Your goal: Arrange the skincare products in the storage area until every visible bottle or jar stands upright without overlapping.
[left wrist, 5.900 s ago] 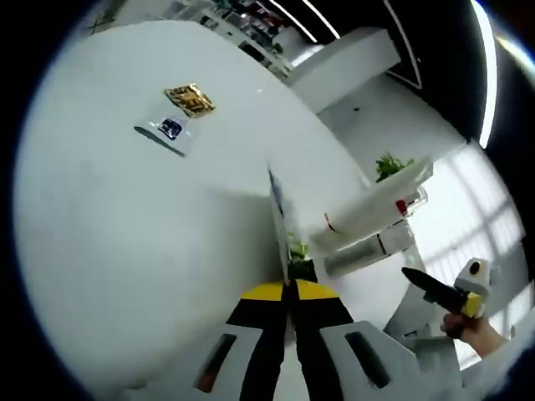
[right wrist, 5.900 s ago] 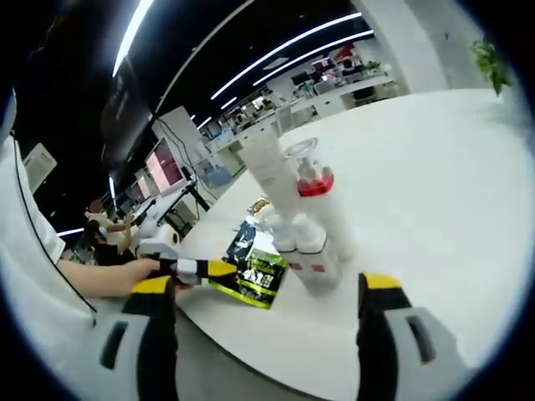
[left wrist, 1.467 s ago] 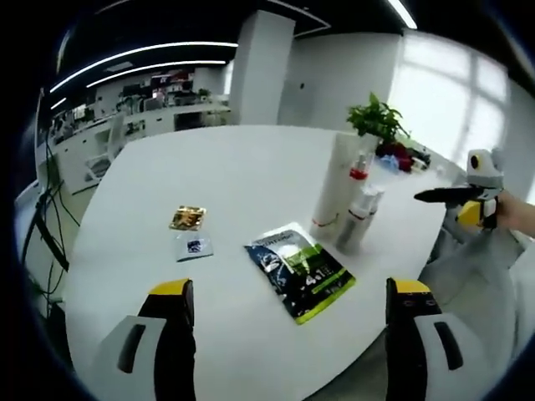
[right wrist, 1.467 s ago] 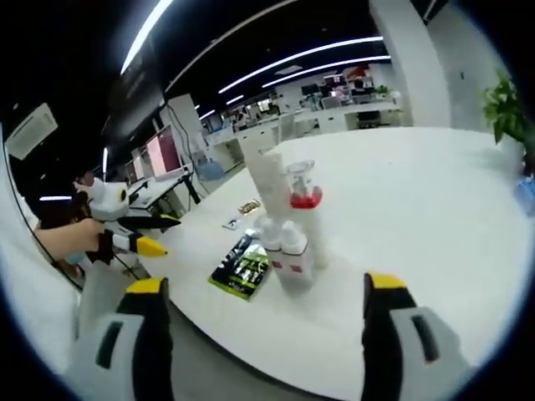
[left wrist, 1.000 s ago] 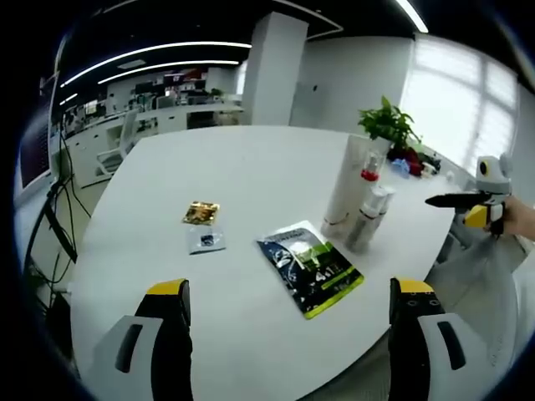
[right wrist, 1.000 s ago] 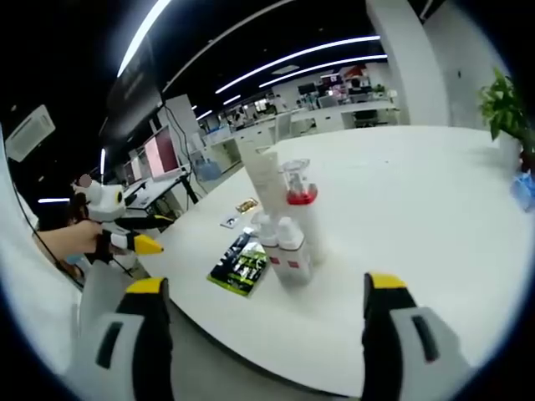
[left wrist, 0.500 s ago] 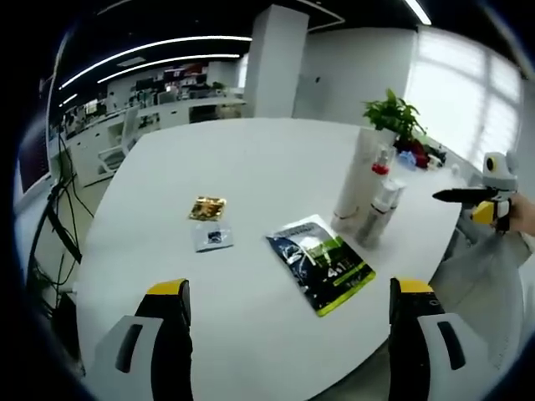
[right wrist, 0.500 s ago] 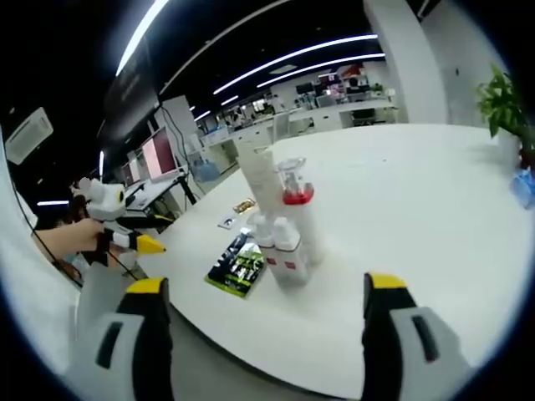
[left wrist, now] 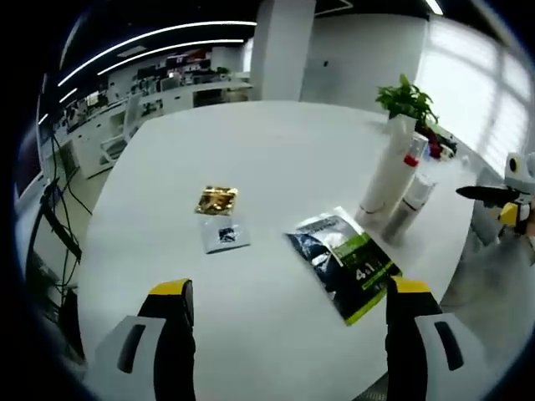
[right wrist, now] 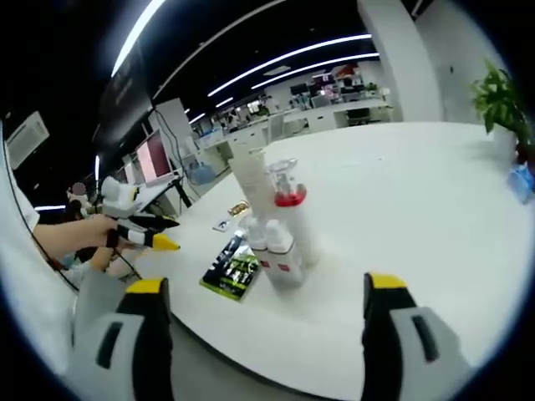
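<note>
Standing in a tight cluster near one edge of the round white table (left wrist: 167,159) are the skincare products: a tall white tube (right wrist: 251,184), a clear-capped bottle with a red collar (right wrist: 288,200) and two short white bottles (right wrist: 276,246), all with their long axes vertical and caps pointing up, set close enough together that I cannot tell whether they touch. Just beside them a dark and green pouch (left wrist: 344,262) lies flat, its long axis running away from the bottles toward the table's edge. A gold sachet (left wrist: 216,200) and a small clear sachet (left wrist: 223,235) lie flat farther out, well apart from the bottles. The left gripper (left wrist: 284,334) hovers over the table's near side with its fingers spread wide and nothing between them. The right gripper (right wrist: 259,334) is likewise spread wide and empty, facing the bottles from off the table's edge.
</note>
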A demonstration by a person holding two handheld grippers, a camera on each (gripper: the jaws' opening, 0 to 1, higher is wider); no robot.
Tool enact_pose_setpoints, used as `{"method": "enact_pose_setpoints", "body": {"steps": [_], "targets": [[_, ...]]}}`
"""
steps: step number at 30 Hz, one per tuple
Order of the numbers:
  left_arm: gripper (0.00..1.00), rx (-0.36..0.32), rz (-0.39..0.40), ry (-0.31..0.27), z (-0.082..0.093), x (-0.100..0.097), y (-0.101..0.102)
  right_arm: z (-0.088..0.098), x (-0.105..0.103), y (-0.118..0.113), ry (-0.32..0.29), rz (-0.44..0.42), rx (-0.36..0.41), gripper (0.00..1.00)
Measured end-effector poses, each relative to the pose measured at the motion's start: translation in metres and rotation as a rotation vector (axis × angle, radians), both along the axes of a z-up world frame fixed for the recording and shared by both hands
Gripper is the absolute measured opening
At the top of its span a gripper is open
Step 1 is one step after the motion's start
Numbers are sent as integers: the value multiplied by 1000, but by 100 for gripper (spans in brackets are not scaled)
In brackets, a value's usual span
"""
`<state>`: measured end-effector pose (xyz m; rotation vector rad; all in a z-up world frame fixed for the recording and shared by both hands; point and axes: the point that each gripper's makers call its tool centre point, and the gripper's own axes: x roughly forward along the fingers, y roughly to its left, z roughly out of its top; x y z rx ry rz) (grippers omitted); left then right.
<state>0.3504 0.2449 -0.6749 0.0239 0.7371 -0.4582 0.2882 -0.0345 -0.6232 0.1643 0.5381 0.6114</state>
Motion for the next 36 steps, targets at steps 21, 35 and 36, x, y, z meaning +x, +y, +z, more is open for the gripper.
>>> {"method": "enact_pose_setpoints", "body": {"steps": [21, 35, 36], "targets": [[79, 113, 69, 77, -41, 72, 22, -11, 7, -14, 37, -70, -1, 96], [64, 167, 121, 93, -62, 106, 30, -17, 11, -17, 56, -91, -4, 96], [63, 168, 123, 94, -63, 107, 30, -18, 11, -18, 57, -91, -4, 96]]}}
